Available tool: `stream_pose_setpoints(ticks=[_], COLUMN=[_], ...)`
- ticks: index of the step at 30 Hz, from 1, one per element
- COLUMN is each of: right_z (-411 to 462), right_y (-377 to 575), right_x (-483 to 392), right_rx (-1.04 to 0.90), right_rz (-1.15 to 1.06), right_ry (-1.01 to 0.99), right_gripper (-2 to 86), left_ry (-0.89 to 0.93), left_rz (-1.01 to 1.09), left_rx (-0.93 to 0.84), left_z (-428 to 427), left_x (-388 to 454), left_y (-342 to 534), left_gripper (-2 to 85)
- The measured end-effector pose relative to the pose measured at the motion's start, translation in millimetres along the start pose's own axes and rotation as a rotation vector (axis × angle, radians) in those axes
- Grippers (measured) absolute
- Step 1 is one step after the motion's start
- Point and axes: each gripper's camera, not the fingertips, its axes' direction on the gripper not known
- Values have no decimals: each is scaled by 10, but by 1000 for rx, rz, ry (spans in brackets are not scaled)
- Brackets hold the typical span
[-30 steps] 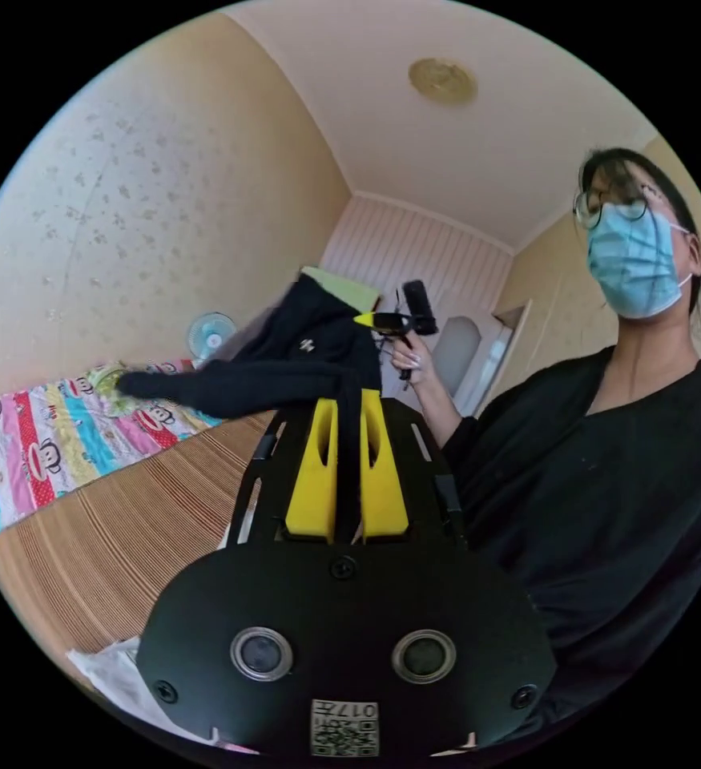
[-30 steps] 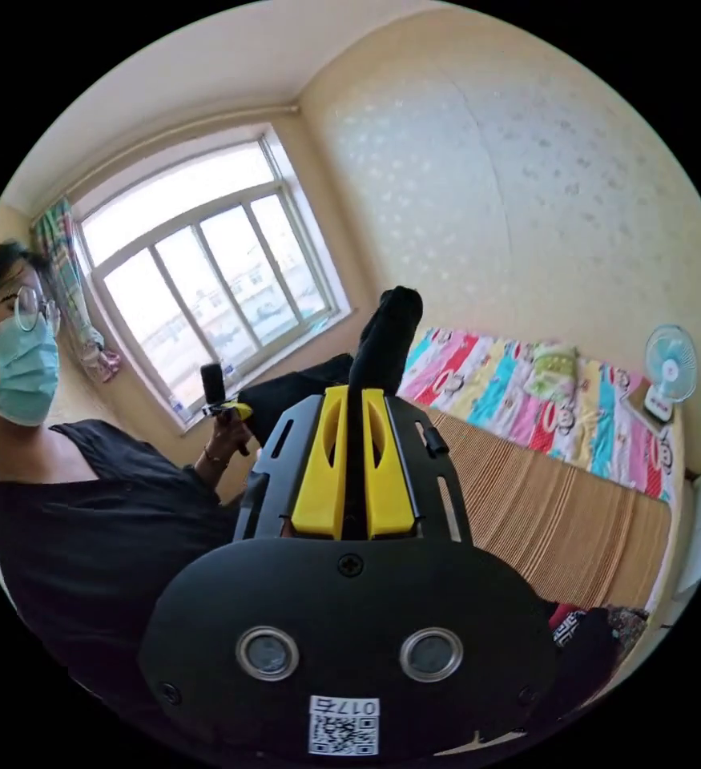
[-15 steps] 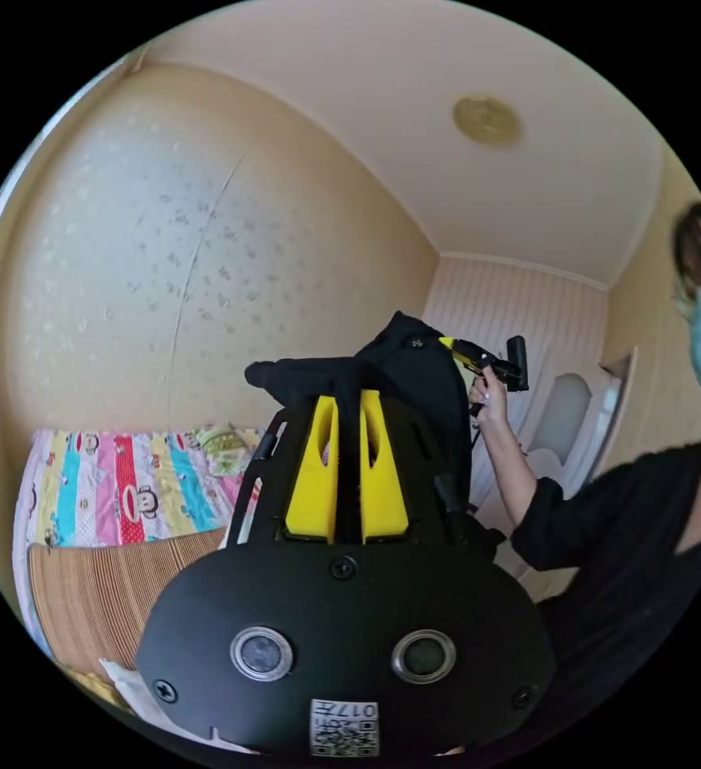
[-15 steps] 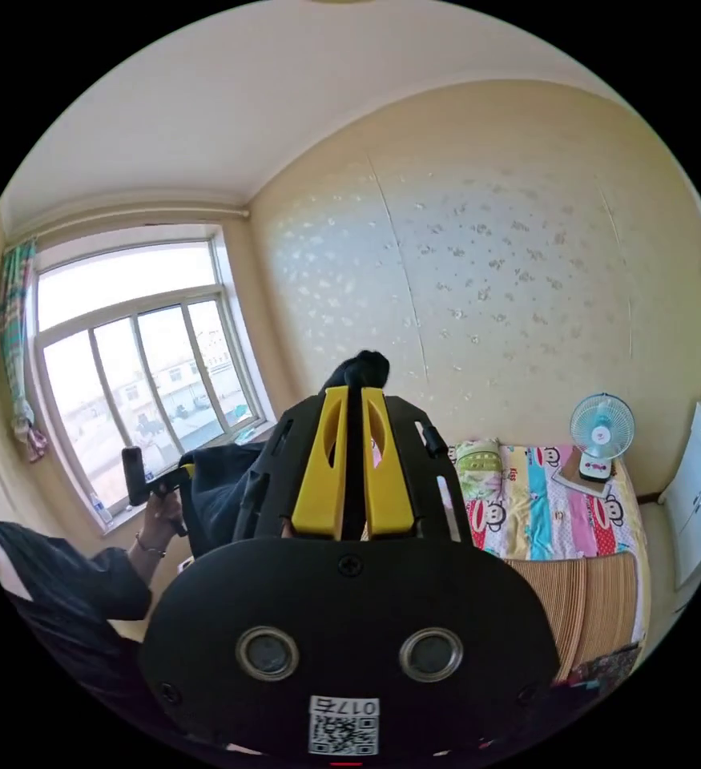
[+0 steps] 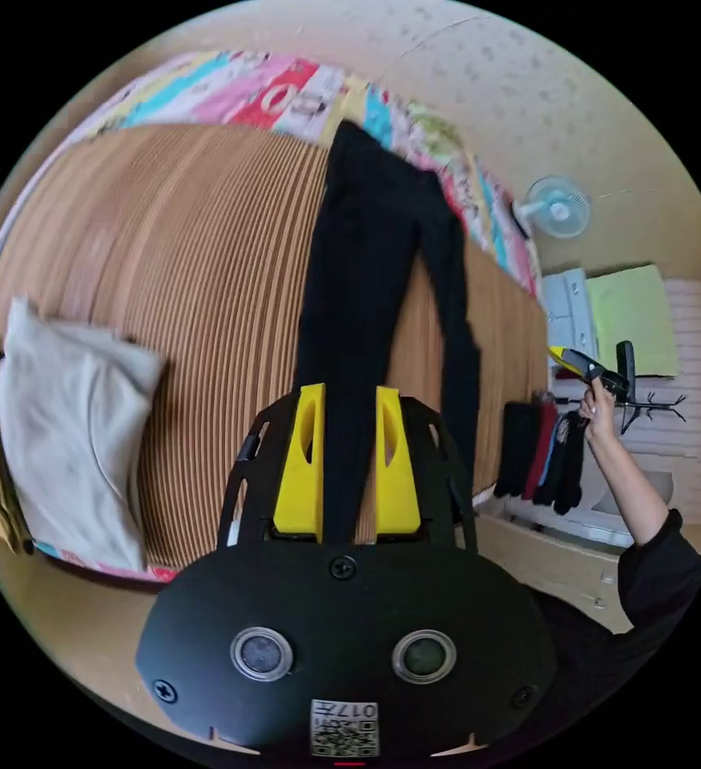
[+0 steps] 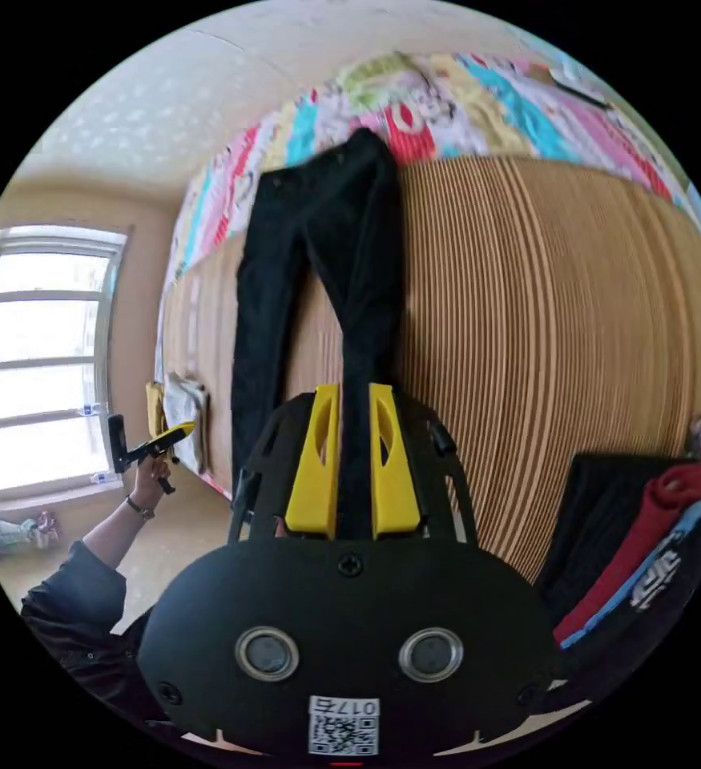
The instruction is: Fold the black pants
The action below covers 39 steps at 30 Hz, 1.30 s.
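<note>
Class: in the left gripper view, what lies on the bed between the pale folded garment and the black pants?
Only bare striped mat separates the pale garment from the black pants.

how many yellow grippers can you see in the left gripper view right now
2. The left gripper sits in the foreground, jaws apart around a leg of the black pants. The right gripper is at the view's right, in the person's raised hand.

A cream pillow lies on the striped mat, near 1 fan.
</note>
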Motion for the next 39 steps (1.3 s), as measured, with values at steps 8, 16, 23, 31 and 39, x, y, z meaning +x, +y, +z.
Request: stream_pose_setpoints(ticks=[8,16,23,31,39], right_z=[508,420,-1064,-2684,-3304], right_y=[1375,2143,1975,2999,3223], right_x=[396,-183,526,1443,1261], right_rx=[-153,-267,-335,-95,-153], right_rz=[66,-267,1,51,-84], right_ry=[-192,374,-289,-789,-633], right_gripper=[119,82,32,27,27], left_ry=[-43,-21,97,508,397], left_rz=[-32,-280,-64,95,144], left_rx=[-225,-193,-187,27,-184], left_z=[840,635,145,-927,-837], left_x=[-193,-17,488,1191,1706], left_y=[629,794,781,489,0], left_gripper=[82,55,64,122,146])
